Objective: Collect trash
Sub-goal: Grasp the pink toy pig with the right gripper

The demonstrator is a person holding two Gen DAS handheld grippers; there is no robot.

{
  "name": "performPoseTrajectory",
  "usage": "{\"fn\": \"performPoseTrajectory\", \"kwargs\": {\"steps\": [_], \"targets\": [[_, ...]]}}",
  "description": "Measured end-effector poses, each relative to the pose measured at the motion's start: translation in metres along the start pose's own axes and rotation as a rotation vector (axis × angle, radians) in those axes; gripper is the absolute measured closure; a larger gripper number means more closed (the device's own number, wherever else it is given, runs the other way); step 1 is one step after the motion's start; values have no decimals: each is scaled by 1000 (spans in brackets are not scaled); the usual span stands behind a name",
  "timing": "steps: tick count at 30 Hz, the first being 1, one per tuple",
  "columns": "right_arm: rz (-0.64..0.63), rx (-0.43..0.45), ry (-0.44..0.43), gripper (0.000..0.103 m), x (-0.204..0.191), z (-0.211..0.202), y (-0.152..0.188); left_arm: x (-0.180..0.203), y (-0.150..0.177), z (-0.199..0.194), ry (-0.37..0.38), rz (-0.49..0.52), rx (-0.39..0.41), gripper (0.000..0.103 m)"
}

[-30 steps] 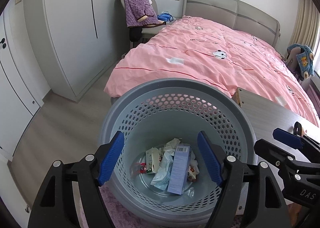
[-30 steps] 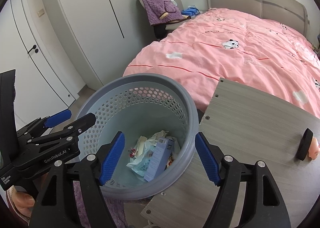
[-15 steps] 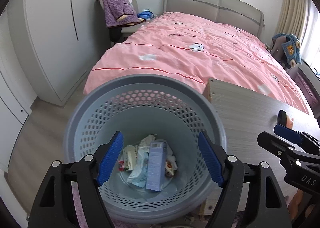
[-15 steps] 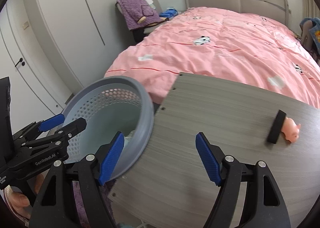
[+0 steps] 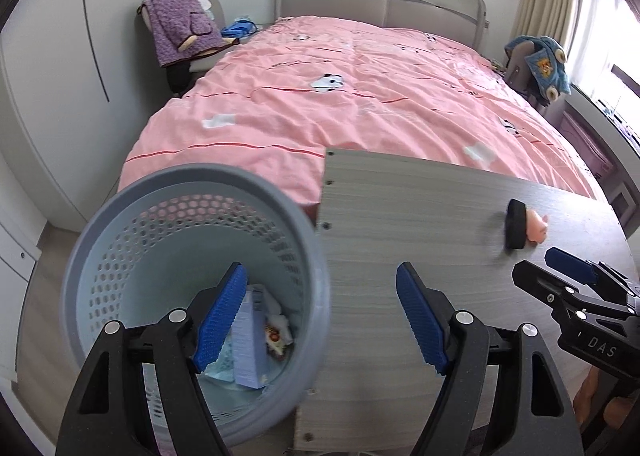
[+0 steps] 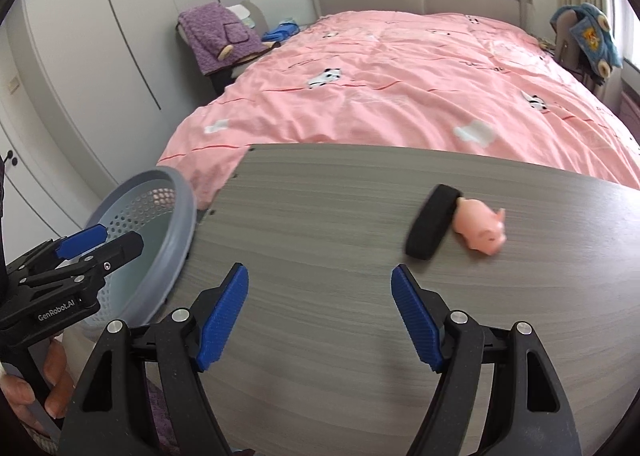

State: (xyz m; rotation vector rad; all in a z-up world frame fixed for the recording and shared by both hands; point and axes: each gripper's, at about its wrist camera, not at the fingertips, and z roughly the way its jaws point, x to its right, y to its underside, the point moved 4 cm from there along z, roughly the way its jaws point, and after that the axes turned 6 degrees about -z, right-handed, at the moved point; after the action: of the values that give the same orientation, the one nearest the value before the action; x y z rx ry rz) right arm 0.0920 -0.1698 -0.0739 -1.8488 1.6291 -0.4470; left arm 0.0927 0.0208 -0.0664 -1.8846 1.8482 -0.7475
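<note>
Trash basket (image 5: 120,240) has slid to 8 o'clock; both wide, empty hand-held grippers, left (image 5: 320,320) and right (image 6: 320,320), now face the surface (image 6: 320,240).

1 basket (image 5: 100,224), 1 pig toy (image 6: 482,230), 1 black block (image 6: 430,222), 2 claws (image 5: 320,320) (image 6: 320,320).
</note>
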Motion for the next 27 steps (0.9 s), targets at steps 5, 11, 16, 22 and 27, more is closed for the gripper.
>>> {"fn": "performPoseTrajectory", "kwargs": {"steps": [5, 11, 16, 22, 27], "targets": [[44, 4, 34, 30, 41, -2, 3, 33, -3, 10, 9, 47, -11, 29], [70, 4, 80, 30, 82, 4, 4, 65, -8, 25, 18, 86, -31, 29], [68, -1, 96, 30, 106, 18, -3, 84, -11, 37, 27, 103, -46, 29], [44, -23, 102, 36, 116, 40, -9, 95, -8, 49, 15, 120, -66, 29], [30, -50, 101, 43, 117, 53, -10, 99, -9, 59, 12, 115, -81, 29]]}}
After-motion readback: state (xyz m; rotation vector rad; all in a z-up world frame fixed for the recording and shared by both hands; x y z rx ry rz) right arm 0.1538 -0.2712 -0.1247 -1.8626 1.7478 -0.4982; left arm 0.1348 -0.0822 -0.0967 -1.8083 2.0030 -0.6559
